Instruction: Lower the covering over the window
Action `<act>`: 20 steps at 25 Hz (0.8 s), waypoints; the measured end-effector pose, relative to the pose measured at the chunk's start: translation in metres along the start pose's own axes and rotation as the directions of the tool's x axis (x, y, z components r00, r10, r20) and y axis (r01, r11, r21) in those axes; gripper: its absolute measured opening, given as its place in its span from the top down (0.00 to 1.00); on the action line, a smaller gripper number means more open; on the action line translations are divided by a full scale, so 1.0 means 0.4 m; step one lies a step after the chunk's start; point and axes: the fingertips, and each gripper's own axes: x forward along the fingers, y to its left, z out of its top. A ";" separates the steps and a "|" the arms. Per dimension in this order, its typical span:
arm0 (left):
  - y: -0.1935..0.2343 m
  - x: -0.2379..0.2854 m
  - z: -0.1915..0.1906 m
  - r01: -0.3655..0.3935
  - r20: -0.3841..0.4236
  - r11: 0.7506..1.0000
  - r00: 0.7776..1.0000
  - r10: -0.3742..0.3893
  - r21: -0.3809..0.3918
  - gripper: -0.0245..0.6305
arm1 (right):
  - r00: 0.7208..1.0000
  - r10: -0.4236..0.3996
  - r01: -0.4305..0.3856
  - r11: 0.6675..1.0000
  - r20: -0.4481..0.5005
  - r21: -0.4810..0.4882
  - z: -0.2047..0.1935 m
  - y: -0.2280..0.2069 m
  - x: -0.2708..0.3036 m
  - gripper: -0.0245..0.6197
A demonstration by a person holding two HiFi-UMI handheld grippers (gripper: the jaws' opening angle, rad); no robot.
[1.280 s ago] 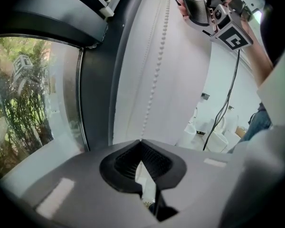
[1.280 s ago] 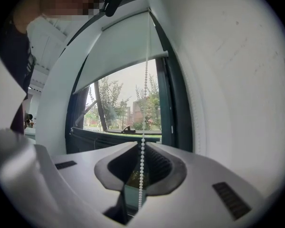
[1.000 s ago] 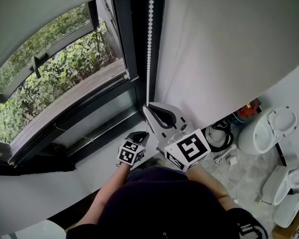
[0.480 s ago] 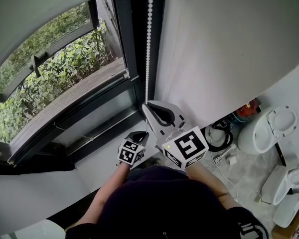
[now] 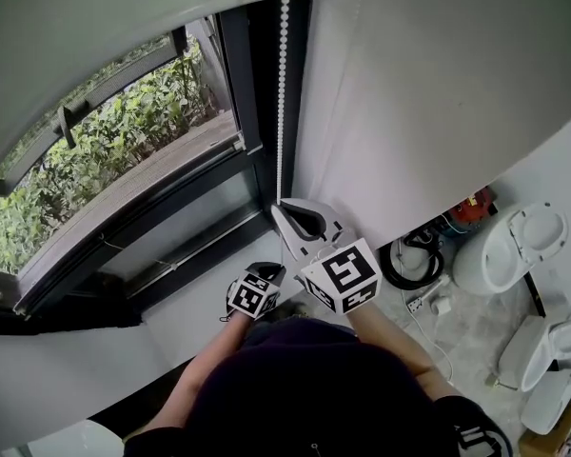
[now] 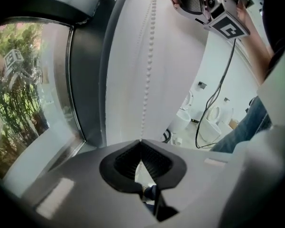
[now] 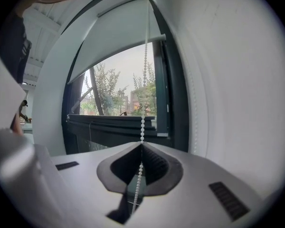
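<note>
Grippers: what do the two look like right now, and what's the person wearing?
Both the left gripper and right gripper have pale grey shells with black ribbed pads. Each carries a white cube with black square markers. The person wears dark sleeves and blue jeans.

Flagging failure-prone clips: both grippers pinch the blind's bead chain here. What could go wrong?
The thin bead chain could slip through the shut right gripper or left gripper. The grippers sit close together in the head view, so pulling down might knock them together.
</note>
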 end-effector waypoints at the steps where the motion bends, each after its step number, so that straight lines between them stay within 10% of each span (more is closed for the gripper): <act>1: 0.000 0.001 -0.006 0.002 -0.008 1.000 1.000 -0.002 -0.005 0.94 | 1.000 0.001 -0.001 1.000 -0.007 0.000 -0.008 0.000 0.003 0.94; 20: 0.021 -0.042 0.027 -0.035 0.105 0.998 0.994 0.040 -0.046 0.94 | 0.962 0.018 0.011 0.995 -0.273 0.103 -0.344 -0.019 0.043 0.94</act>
